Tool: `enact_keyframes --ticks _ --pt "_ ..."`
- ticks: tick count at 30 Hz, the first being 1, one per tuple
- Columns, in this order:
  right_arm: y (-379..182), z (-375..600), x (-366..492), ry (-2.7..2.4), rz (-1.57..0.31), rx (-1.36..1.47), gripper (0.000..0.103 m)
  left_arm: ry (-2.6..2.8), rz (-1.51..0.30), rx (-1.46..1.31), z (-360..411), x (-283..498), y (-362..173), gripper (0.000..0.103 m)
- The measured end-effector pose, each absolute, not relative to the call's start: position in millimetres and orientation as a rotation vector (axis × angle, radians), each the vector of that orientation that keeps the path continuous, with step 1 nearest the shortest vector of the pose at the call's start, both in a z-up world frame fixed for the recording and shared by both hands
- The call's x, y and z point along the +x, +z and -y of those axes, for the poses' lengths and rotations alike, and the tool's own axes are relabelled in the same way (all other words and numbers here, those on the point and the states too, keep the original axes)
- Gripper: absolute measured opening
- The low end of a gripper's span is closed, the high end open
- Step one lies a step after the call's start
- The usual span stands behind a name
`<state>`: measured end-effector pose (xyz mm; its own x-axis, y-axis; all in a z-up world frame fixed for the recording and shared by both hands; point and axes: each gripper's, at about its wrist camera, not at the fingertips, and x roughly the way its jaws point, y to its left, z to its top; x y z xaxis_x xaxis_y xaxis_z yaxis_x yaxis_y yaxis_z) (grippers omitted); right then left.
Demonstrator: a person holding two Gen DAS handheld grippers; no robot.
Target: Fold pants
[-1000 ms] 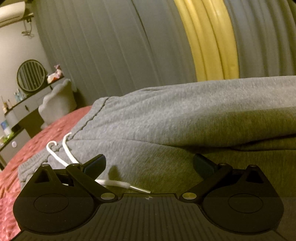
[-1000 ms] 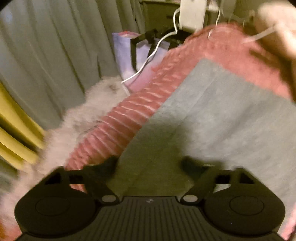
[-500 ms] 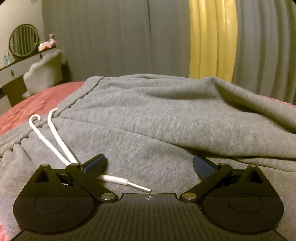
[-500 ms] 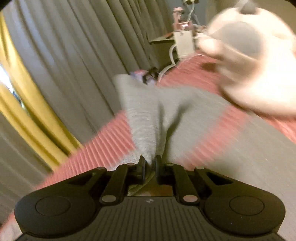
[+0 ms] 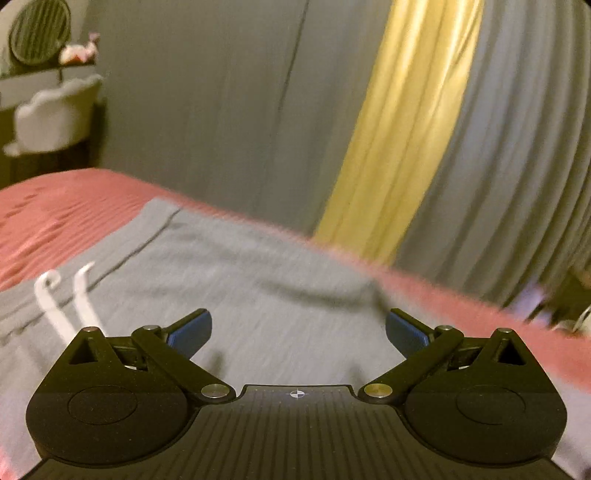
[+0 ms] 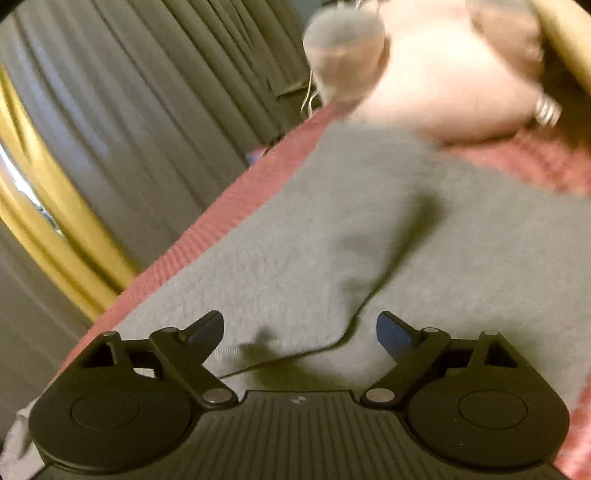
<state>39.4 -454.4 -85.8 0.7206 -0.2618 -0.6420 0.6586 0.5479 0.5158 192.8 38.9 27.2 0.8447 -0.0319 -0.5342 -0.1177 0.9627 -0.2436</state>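
Grey and yellow curtains hang behind a pink bedspread. Grey pants are spread flat ahead of and beneath the left gripper, released and empty, white drawstring ahead-left. Under the opening right gripper, nothing is pinched; a creased fold is seen ahead.

Bedspread: I see a pink ribbed cover on the bed.
Curtains: I see grey drapes with a yellow panel between.
Chair: white, scalloped, far left.
Mirror: round, above.
Plush: pale, blurred.
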Motion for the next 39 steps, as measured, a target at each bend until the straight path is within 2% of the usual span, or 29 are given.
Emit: enact_keyframes --ticks 4,8,11,12,14,15,16,17,18,19,21,23,29,33,35,37,39 --pt "-94 470 44 -0.567 -0.481 0.918 0.092 -0.039 -0.677 -0.268 -21 263 43 0.103" --pt "-98 474 29 -0.555 -0.427 1.033 0.093 -0.085 -0.917 -0.403 -3 336 17 0.103" --pt "-100 487 33 -0.542 -0.414 1.058 0.092 -0.043 -1.025 -0.380 14 373 -7 0.103" --pt "-100 487 34 -0.543 -0.407 1.059 0.087 -0.026 -1.049 -0.376 17 380 -15 0.103" --pt "-103 491 34 -0.554 -0.406 1.062 0.067 0.000 -1.108 -0.407 19 392 -28 0.103" --pt "-107 493 35 -0.557 -0.406 1.078 0.045 0.019 -1.122 -0.424 18 394 -35 0.103" --pt "-113 494 33 -0.565 -0.410 1.103 0.029 0.023 -1.114 -0.424 19 391 -37 0.103" --pt "-120 497 33 -0.569 -0.407 1.143 0.023 0.022 -1.100 -0.406 21 389 -36 0.101" --pt "-124 499 30 -0.561 -0.394 1.180 0.015 0.022 -1.083 -0.370 25 386 -34 0.089" --pt "-127 501 30 -0.548 -0.379 1.217 0.011 0.029 -1.067 -0.326 29 383 -33 0.077" --pt "-131 501 32 -0.541 -0.365 1.236 0.007 0.010 -1.036 -0.274 28 375 -28 0.018" --pt "-128 496 29 -0.537 -0.343 1.252 0.005 -0.025 -1.037 -0.373 14 368 -26 0.013" --pt "-87 483 4 -0.486 -0.254 1.214 0.005 -0.114 -0.899 -0.500 -23 293 -1 0.011" --pt "-60 483 -20 -0.489 -0.255 1.144 0.005 -0.158 -0.706 -0.512 -47 176 24 0.011" --pt "-49 488 -41 -0.502 -0.249 1.114 0.005 -0.153 -0.677 -0.490 -50 120 22 0.012" --pt "-41 493 -64 -0.544 -0.248 1.074 0.005 -0.158 -0.709 -0.432 -50 73 10 0.017" --pt "-42 498 -81 -0.586 -0.271 1.044 0.005 -0.138 -0.790 -0.375 -50 44 -4 0.034"
